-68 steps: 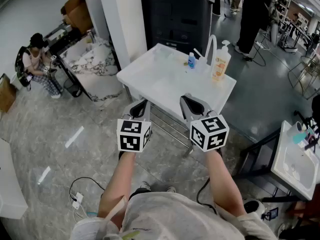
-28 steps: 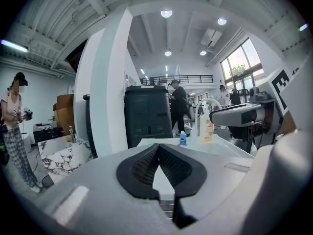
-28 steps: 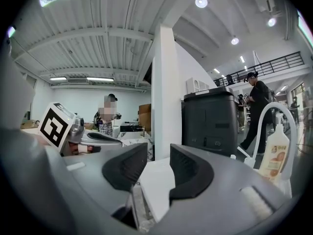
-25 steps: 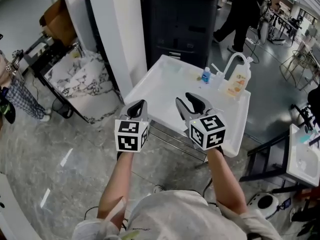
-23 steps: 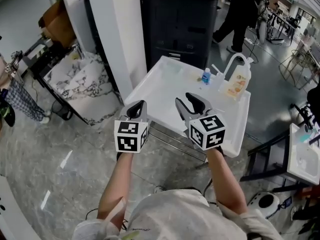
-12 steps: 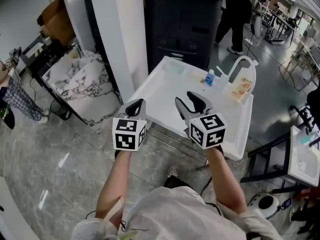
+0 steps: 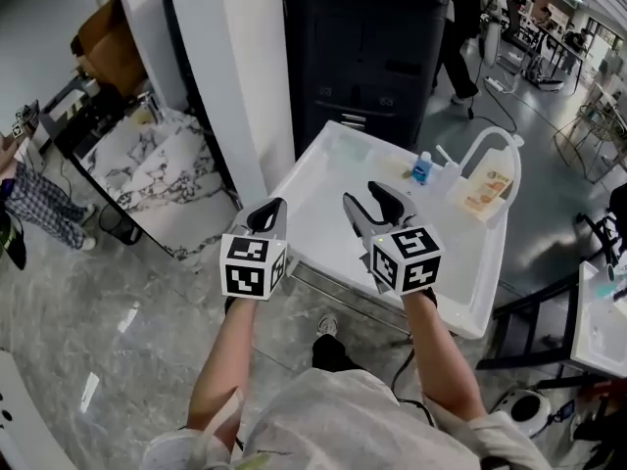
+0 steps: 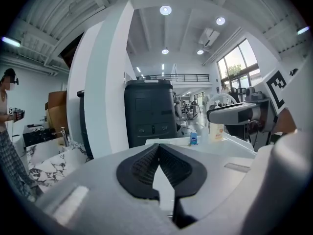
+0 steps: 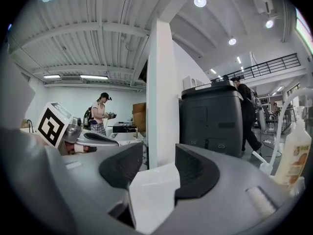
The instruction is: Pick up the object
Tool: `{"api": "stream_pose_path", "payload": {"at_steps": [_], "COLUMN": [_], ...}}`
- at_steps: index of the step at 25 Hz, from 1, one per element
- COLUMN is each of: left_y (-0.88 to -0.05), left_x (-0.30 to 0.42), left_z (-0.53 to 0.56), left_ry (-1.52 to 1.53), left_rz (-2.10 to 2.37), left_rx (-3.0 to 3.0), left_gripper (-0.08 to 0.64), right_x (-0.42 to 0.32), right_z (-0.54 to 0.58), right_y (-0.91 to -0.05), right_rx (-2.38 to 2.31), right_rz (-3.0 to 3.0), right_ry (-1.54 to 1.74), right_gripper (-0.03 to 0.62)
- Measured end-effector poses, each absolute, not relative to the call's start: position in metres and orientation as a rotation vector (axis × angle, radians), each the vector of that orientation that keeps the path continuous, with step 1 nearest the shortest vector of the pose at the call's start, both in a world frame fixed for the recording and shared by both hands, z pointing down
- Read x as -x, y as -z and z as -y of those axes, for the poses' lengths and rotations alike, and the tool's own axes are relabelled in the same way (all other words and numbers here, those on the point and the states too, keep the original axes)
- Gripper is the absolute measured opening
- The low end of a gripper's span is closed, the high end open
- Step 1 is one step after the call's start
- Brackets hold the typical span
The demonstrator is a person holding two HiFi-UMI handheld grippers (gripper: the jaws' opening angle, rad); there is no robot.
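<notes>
Approach | my right claw (image 7: 364, 196) opening, empty; left claw (image 7: 267, 213) clenched | surface (image 7: 328, 189) nearer now | target perhaps the small bottle (image 7: 422, 168)

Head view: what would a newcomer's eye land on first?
The two grippers stand out, front and centre: the left gripper has its jaws together, and the right gripper has its jaws opening with nothing between them. Beyond them is a white table with a pump bottle and a small blue bottle near its far right edge. Behind it stands a tall black cabinet.
</notes>
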State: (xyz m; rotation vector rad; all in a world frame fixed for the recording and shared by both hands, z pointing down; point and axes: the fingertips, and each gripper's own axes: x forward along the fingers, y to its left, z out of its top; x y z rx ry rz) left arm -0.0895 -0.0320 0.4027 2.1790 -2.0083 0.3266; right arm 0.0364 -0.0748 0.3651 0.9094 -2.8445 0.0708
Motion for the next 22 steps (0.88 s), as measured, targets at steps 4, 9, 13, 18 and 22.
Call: {"api": "stream_pose_path", "payload": {"at_steps": [4,9,13,18,22], "left_y": [-0.404,-0.405,-0.405,-0.404,-0.407], "left_x": [0.096,0.104,0.111,0.120,0.127], "left_z": [0.071,0.120,0.155,0.196,0.227], "left_ry": [-0.339,-0.345,-0.348,-0.343,-0.330], "left_rz": [1.984,1.956,1.947,1.937,1.929], "left_rx": [-2.199,-2.214,-2.213,-2.218,-2.218], "left_gripper": [-0.003,-0.003,-0.003,-0.003,-0.003], "right_x": [-0.023,-0.011,-0.004,0.005,0.011], "right_z": [0.107,0.155,0.190,0.230,0.259], "right_y": [-0.371,-0.374,-0.375,-0.375,-0.379], "right_rx": [-0.902,-0.917,-0.929,-0.943,-0.949], "right_rz": [2.840,2.825,2.810,2.800,2.778], "right_ry": [-0.083,-0.104,-0.117,-0.126,-0.126], "right_gripper": [0.190,0.190,0.190,0.196,0.204]}}
